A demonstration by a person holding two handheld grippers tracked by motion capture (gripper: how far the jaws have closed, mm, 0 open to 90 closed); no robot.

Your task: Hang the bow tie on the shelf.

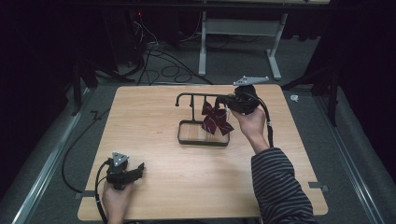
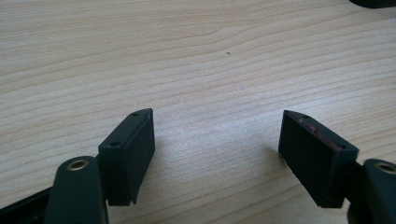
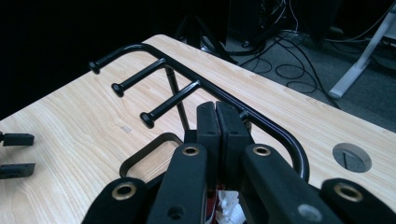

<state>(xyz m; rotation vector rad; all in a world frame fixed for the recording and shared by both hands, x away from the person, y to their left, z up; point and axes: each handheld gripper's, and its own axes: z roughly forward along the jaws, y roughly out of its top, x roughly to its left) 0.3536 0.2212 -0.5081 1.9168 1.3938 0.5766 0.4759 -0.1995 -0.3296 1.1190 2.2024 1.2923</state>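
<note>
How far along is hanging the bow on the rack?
Done: the dark red bow is picked up, raised to the black rack. In hand: the right gripper is shut at the rack's top bar, bow dangling below it. Left: whether it is hooked on a peg cannot be told; releasing remains. The left gripper rests open, idle.

This looks like a lab or recording studio. A light wooden table stands alone on grey carpet. Behind the table, black curtains close the room, loose cables lie on the floor, and a white desk frame stands.
</note>
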